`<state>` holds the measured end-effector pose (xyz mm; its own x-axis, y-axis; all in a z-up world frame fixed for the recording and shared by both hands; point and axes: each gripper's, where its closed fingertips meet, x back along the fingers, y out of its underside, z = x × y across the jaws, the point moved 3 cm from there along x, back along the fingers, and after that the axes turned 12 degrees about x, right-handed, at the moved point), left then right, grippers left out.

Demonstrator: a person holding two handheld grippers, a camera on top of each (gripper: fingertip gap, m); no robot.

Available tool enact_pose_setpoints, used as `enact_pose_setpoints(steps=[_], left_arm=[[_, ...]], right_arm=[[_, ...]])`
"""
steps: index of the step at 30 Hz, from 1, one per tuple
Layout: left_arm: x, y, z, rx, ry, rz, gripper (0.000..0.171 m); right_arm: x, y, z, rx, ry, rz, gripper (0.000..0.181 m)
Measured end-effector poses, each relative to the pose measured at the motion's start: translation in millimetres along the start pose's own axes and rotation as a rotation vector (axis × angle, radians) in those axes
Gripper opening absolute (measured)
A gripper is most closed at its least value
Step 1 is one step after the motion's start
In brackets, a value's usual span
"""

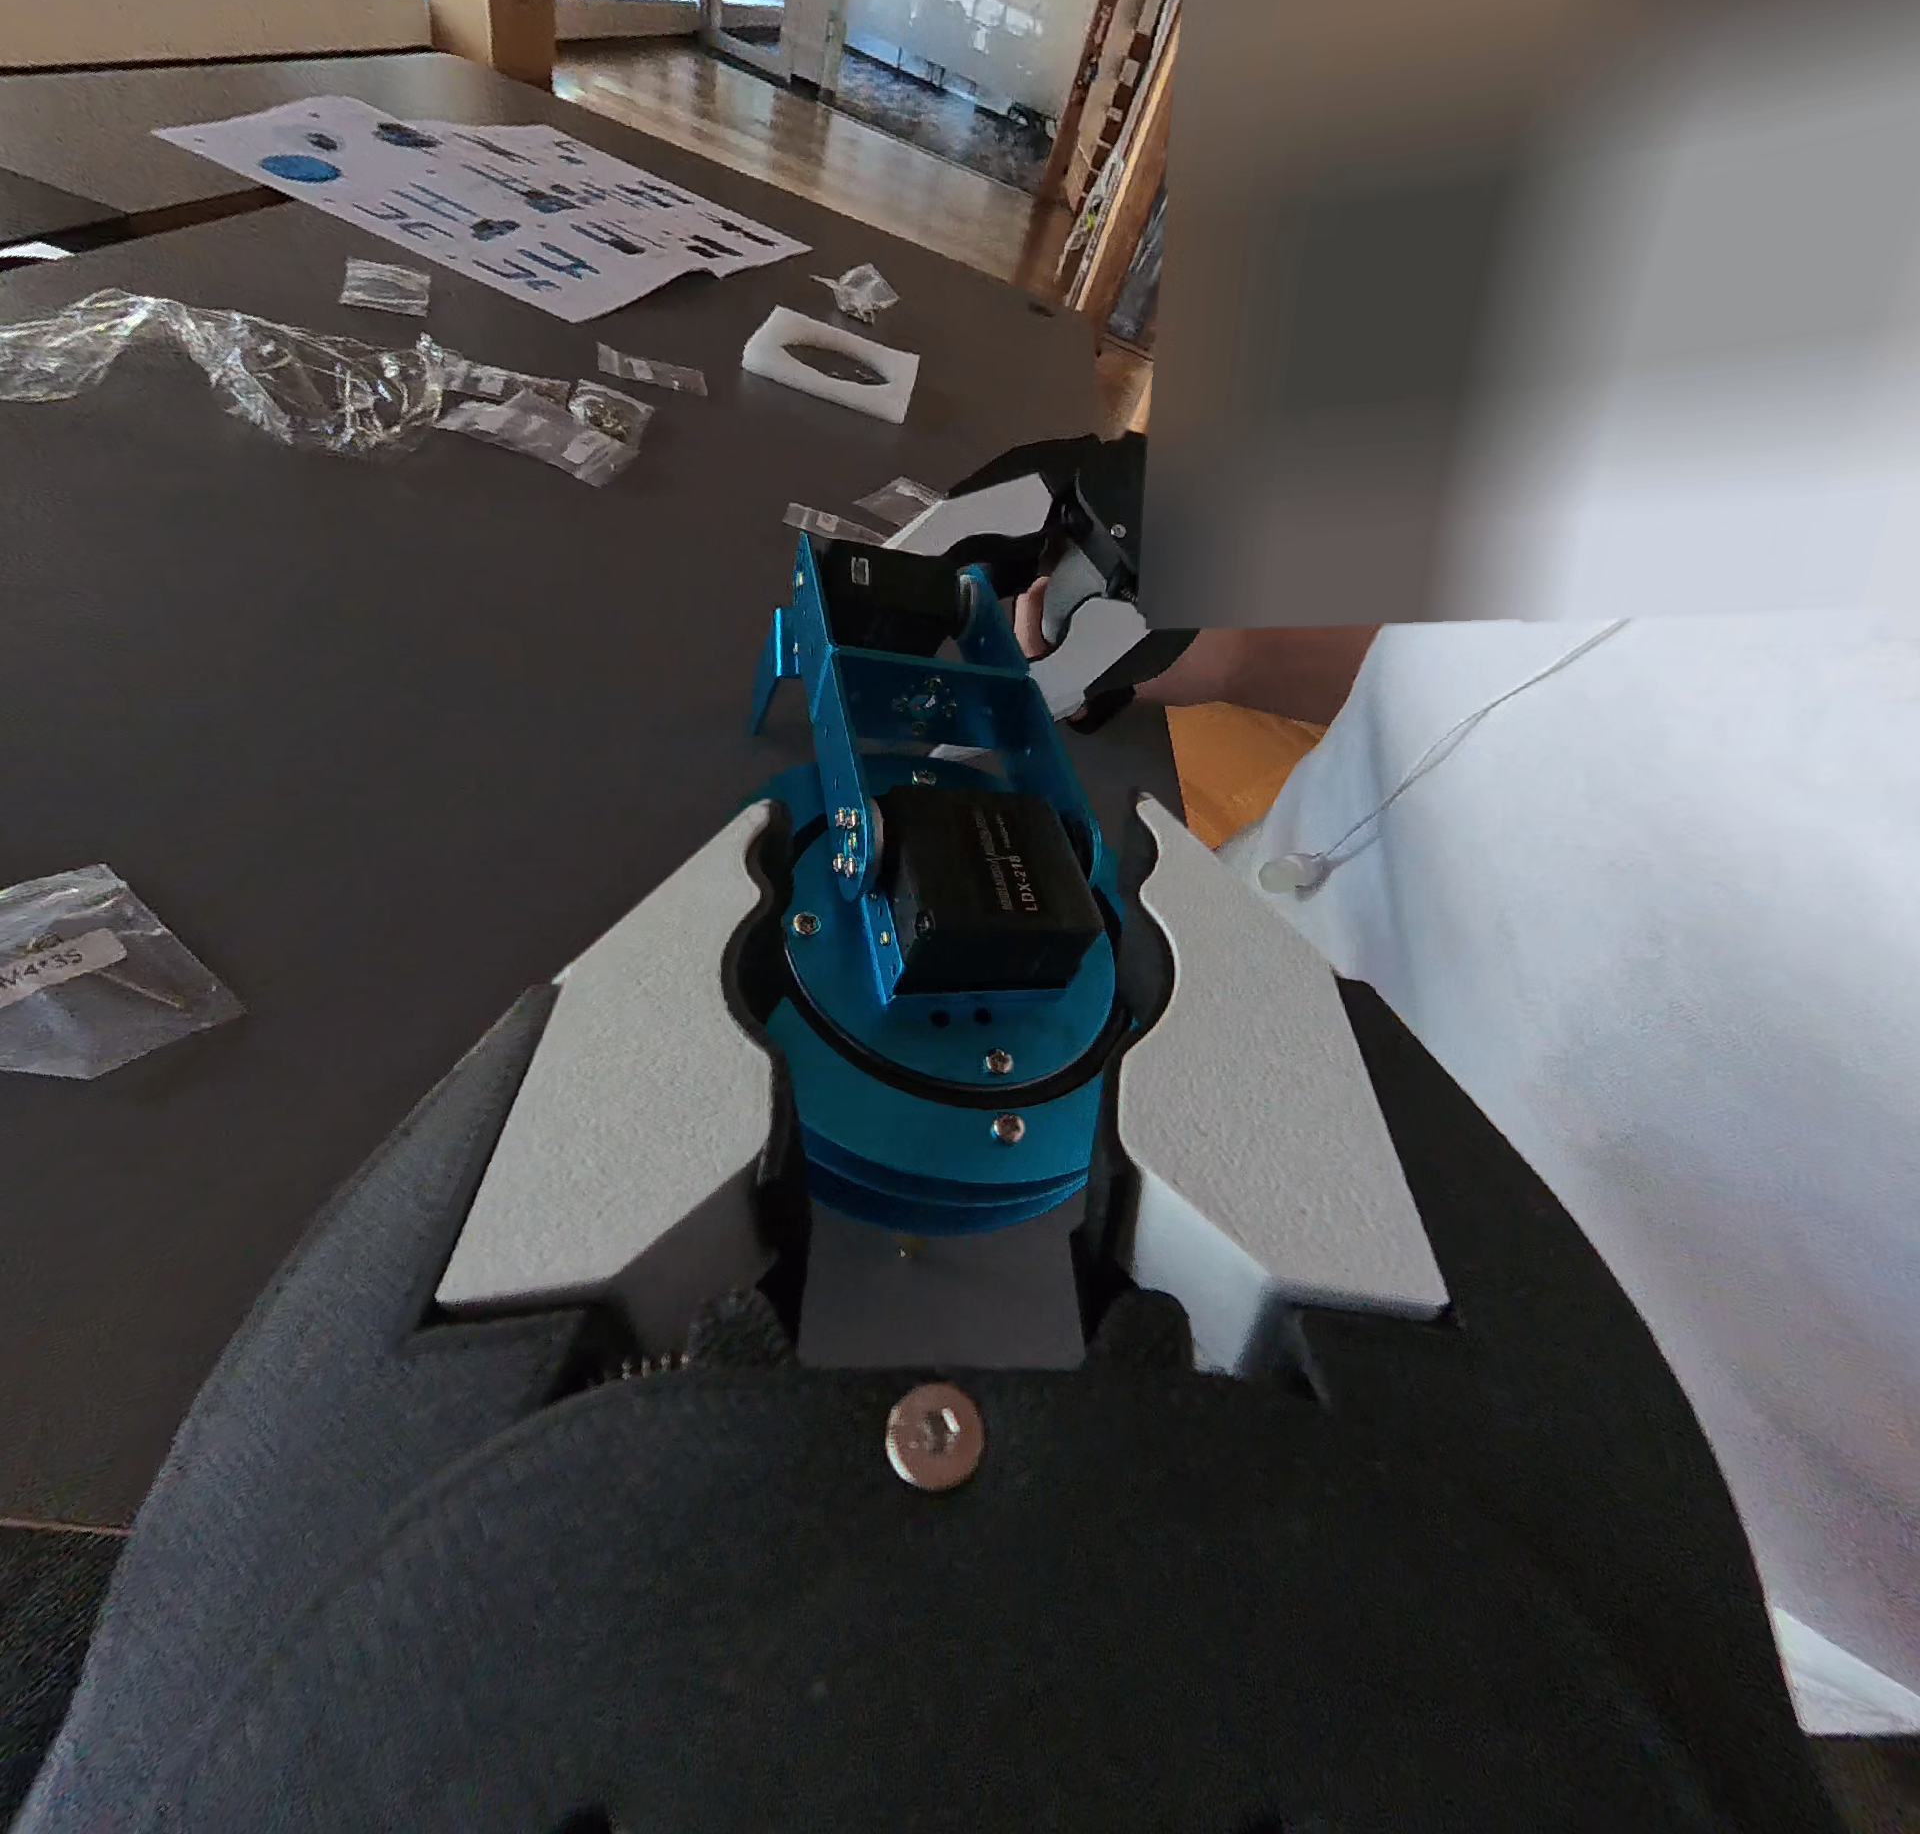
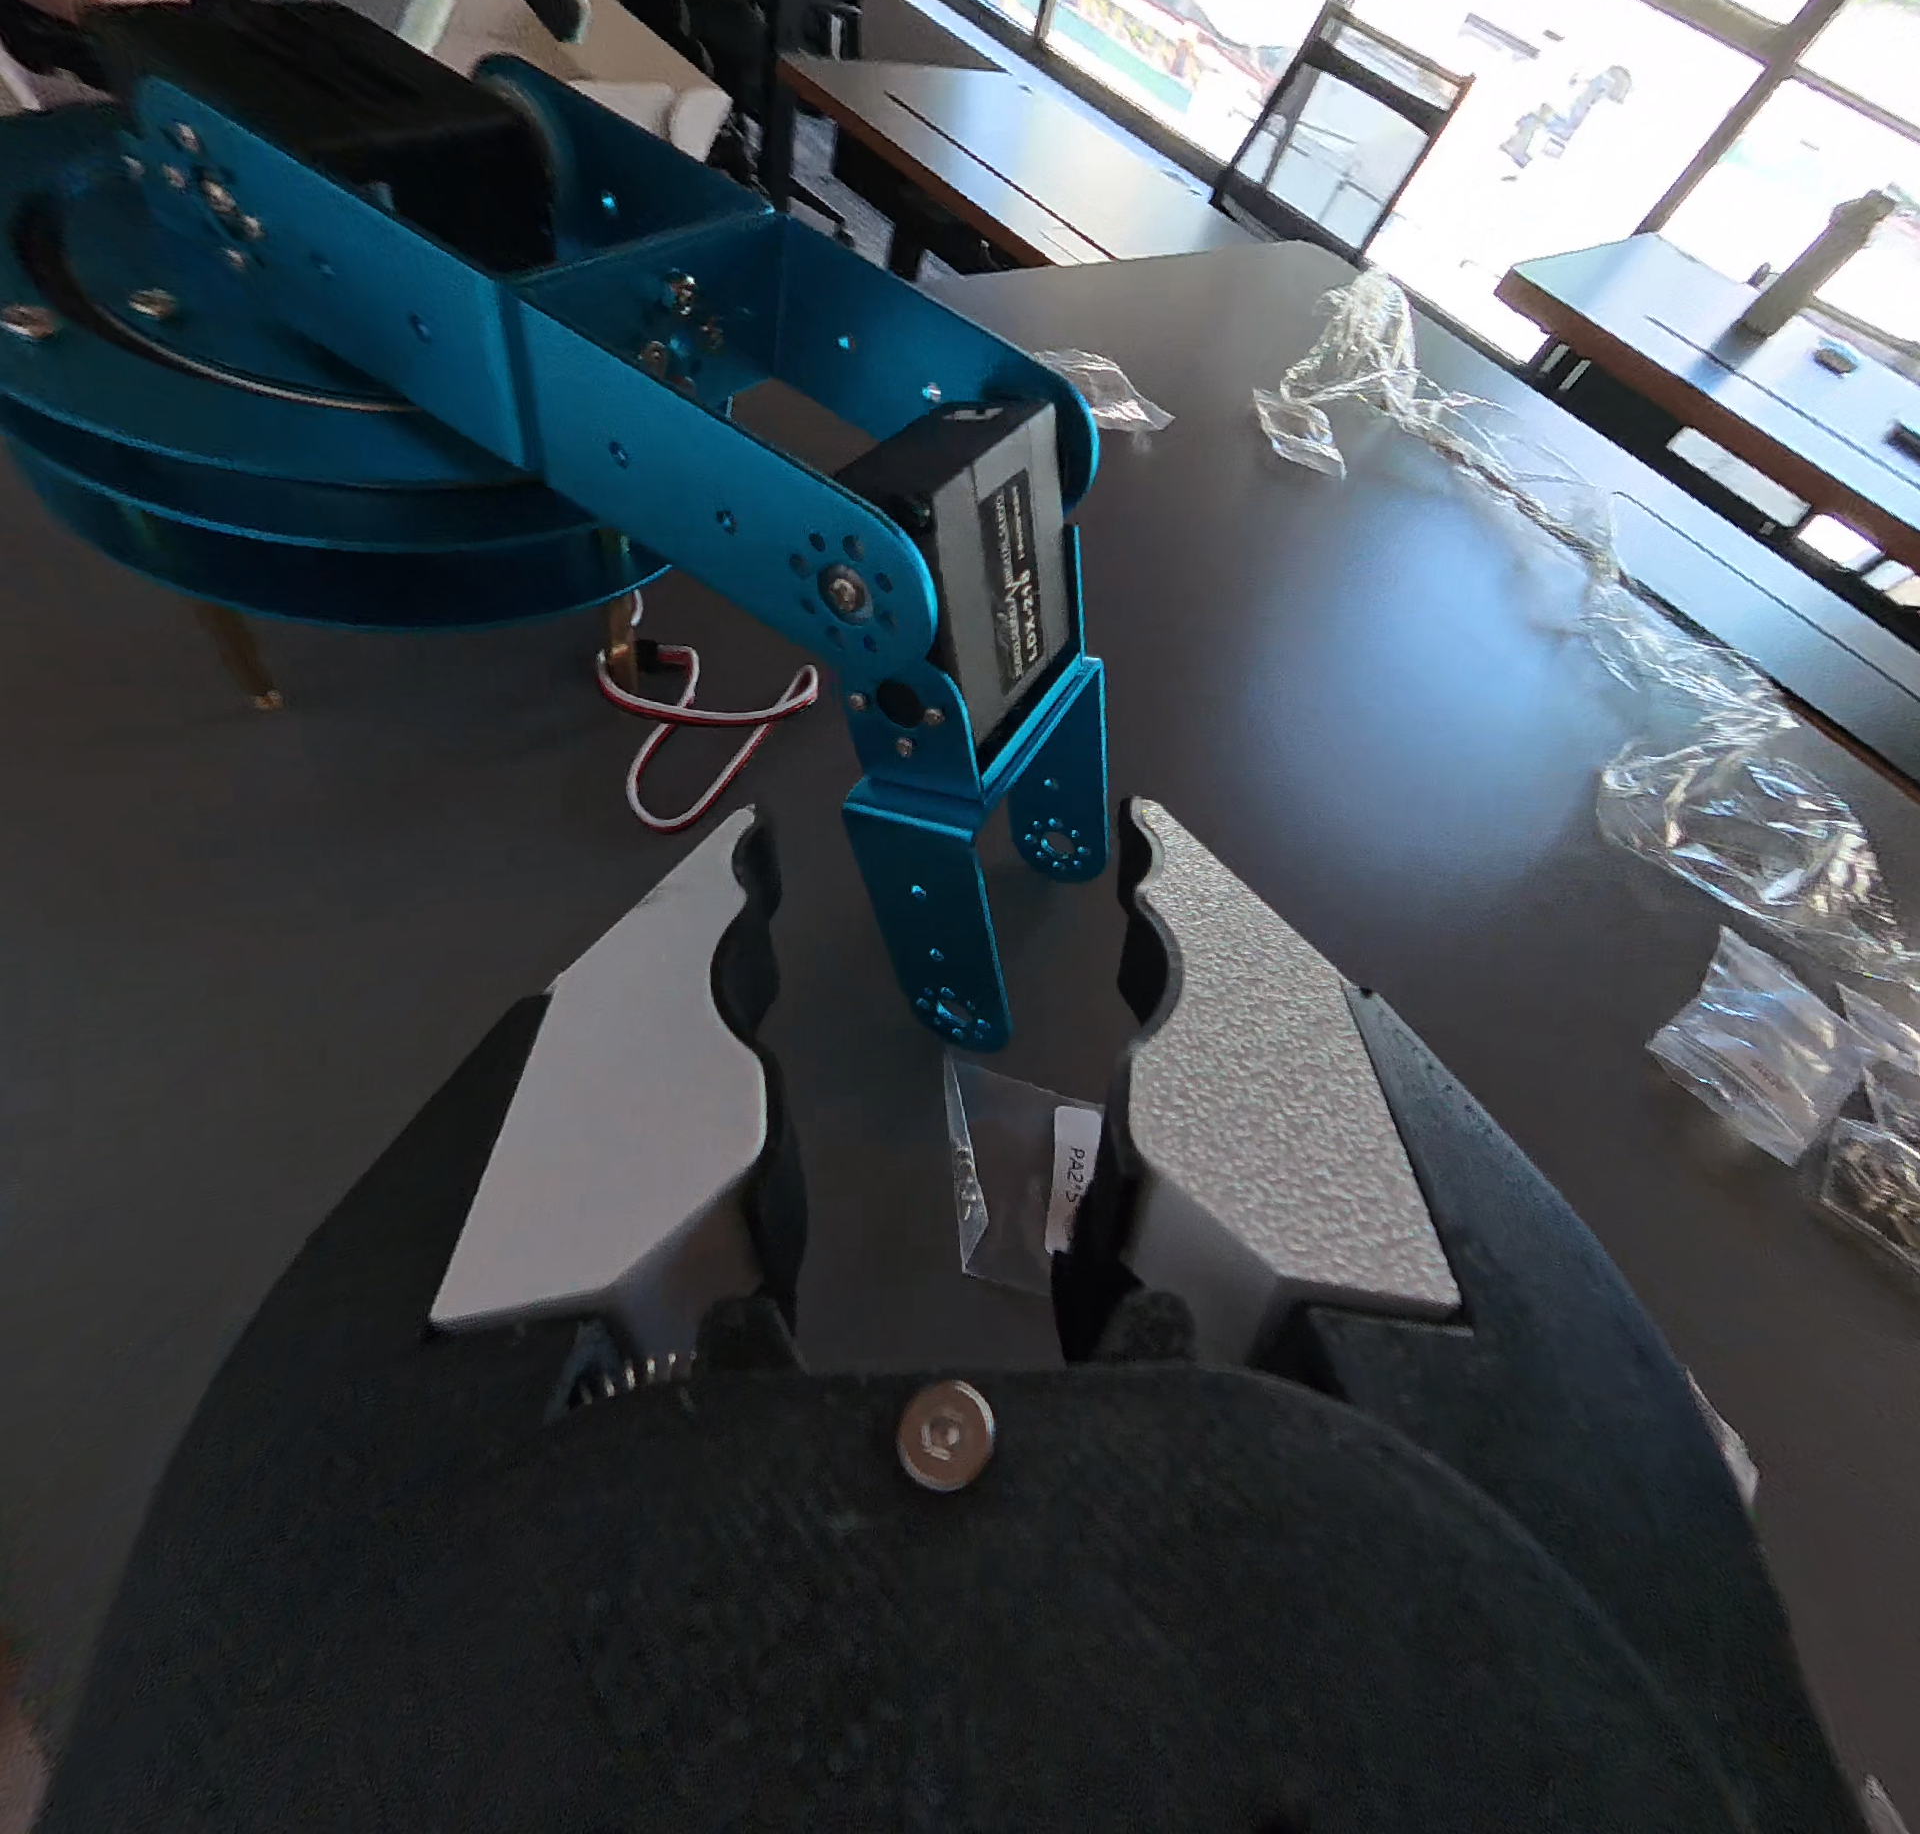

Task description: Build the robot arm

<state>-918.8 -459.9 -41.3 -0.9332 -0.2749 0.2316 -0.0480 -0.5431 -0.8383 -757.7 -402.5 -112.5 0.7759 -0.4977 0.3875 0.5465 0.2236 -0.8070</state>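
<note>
The left gripper (image 1: 951, 839) has its two pale grey fingers (image 1: 665, 1036) closed in against the round blue metal turntable base (image 1: 935, 1109) of a small robot arm kit, clamping it from both sides. On top of that base, just ahead of the fingertips, sits a black box-shaped servo motor (image 1: 987, 901) in a blue bracket, and beyond it the blue metal bracket arm (image 1: 914, 704) reaches away toward a second black servo (image 1: 883, 589). Past that, the right gripper (image 1: 1039, 537) shows, held by a gloved hand (image 1: 1101, 641). Off to the left of the tool lie a small clear plastic bag with a white label (image 1: 94, 974), crumpled clear plastic wrap (image 1: 239, 361), a white foam block (image 1: 831, 356) and, farthest, a printed paper sheet (image 1: 488, 200), all on the dark grey table (image 1: 364, 693).

The right gripper (image 2: 940, 818) stands open, holding nothing. Between its fingers, near the right one, a small clear labelled packet (image 2: 1013, 1171) lies on the table. Just ahead of the fingertips hangs the forked blue end bracket (image 2: 935, 922) beneath a black servo (image 2: 987, 569). Farther left, red-and-white wires (image 2: 707, 735) curl under the base.
</note>
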Motion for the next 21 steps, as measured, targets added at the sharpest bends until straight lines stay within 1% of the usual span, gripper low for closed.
enact_pose_setpoints(steps=[3,5,6,9,14,18,21], left_arm=[[-1.9,1.6,-5.8,-0.012,0.011,-0.026,0.063],[-2.7,5.4,-13.4,0.007,0.027,-0.045,0.068],[-2.7,7.4,-17.9,0.037,0.046,-0.052,0.072],[-2.3,10.8,-31.7,0.145,0.080,-0.059,0.071],[-0.8,16.2,-34.2,0.172,0.092,-0.058,0.070],[-1.4,17.7,-33.0,0.209,0.108,-0.030,0.071],[0.5,18.5,-33.1,0.205,0.100,-0.028,0.072]], right_arm=[[-5.1,0.0,1.3,0.052,0.059,-0.030,0.052],[-9.2,0.2,-0.7,0.114,0.065,-0.048,0.046],[-10.4,1.2,0.5,0.136,0.085,-0.060,0.042],[-11.2,1.5,-1.3,0.182,0.094,-0.070,0.028],[-6.7,2.1,8.3,0.352,0.178,-0.098,0.025],[-1.0,-1.0,18.0,0.572,0.252,-0.122,0.023],[0.5,-2.3,21.4,0.647,0.263,-0.129,0.022]])
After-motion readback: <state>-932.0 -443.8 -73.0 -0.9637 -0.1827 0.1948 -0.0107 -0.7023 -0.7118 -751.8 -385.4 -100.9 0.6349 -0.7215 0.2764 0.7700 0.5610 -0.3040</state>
